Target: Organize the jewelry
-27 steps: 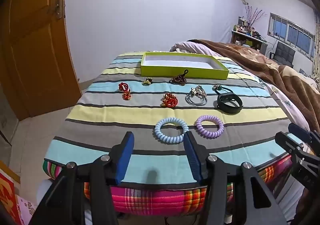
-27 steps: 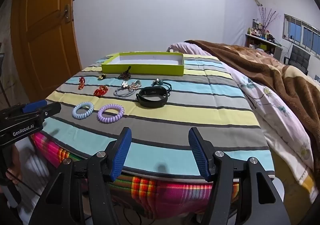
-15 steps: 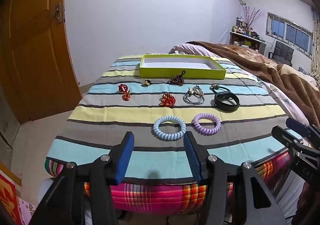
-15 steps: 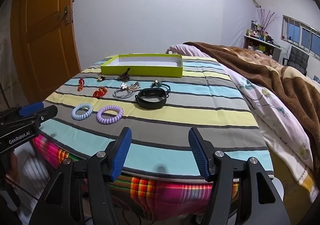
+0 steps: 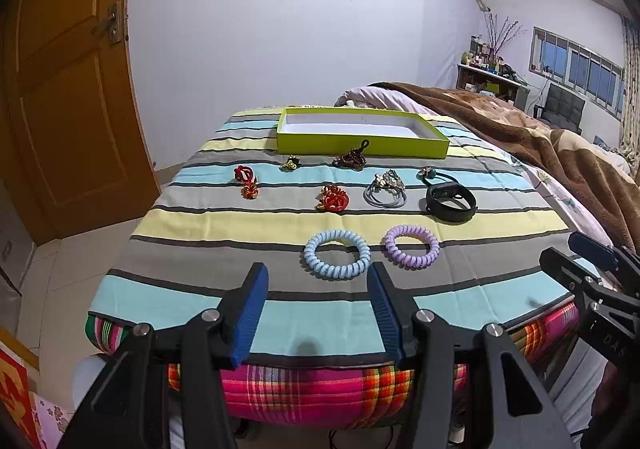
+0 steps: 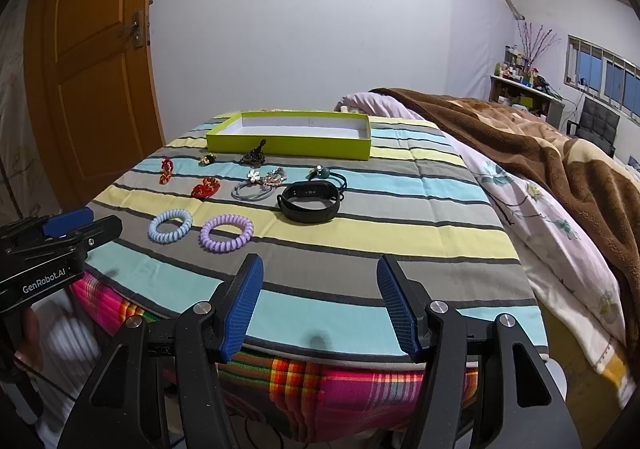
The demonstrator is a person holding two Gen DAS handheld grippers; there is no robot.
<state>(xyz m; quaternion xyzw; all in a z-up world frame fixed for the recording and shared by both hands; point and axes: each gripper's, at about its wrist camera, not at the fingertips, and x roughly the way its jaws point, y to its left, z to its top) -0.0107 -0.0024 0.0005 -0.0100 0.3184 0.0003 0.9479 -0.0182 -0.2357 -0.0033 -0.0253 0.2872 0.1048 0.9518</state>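
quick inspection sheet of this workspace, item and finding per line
surface: striped cloth over the table, flat.
job's things: green tray empty at the far end; blue coil tie, purple coil tie, black band and small ornaments loose on the cloth.
clutter: nothing seen.
grippers: left gripper and right gripper open, empty, at the near edge.
cables: nothing seen on the cloth.
surroundings: door left, brown blanket right.

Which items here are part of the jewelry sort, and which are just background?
Job: green tray, blue coil tie, purple coil tie, black band, grey ties, red pieces.
Background: brown blanket, door, shelf.
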